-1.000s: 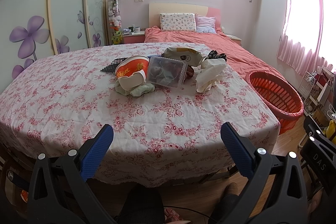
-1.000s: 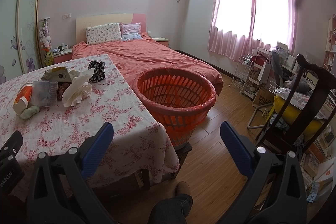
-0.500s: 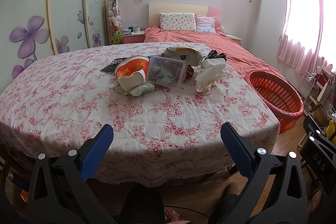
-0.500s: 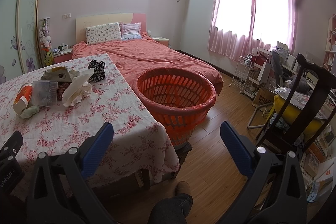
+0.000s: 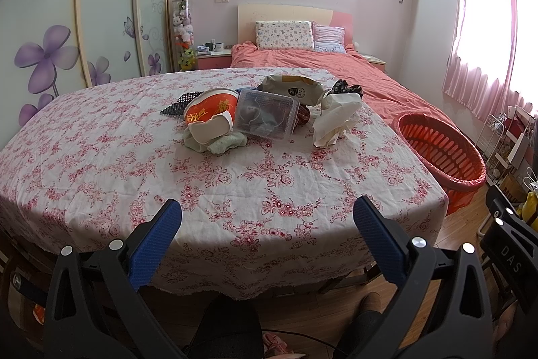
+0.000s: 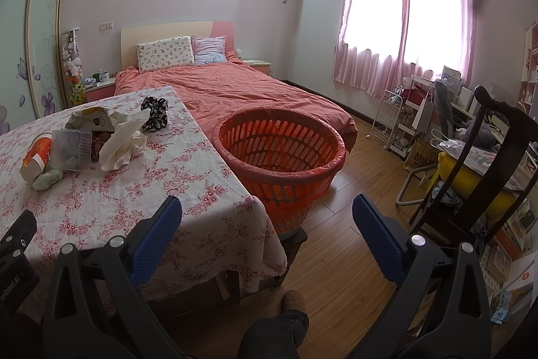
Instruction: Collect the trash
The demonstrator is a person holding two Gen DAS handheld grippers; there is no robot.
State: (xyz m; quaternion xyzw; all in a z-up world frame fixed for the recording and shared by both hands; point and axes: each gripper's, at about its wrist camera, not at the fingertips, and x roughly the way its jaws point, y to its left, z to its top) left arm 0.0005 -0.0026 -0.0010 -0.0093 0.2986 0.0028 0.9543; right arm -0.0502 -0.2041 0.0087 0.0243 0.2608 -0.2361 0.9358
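A pile of trash lies on the floral-clothed table [image 5: 101, 164]: a red paper bowl [image 5: 210, 111], a clear plastic box [image 5: 267, 118], crumpled white paper [image 5: 336, 120], a pale snack bag [image 5: 292, 88], a greenish cloth [image 5: 225, 145] and a dark flowered scrunchie [image 5: 346, 87]. The pile also shows in the right wrist view, with the box [image 6: 72, 148] and the paper [image 6: 122, 140]. An orange basket [image 6: 280, 153] stands on a stool right of the table. My left gripper [image 5: 267, 224] is open and empty at the table's near edge. My right gripper [image 6: 267, 224] is open and empty, short of the basket.
A bed with a salmon cover [image 6: 242, 90] lies behind the table and basket. A dark wooden chair [image 6: 484, 157] with a yellow cushion, a white rack [image 6: 391, 120] and cluttered shelves stand at the right. Wardrobe doors [image 5: 111, 5] line the left wall. Wood floor [image 6: 353, 224] lies between basket and chair.
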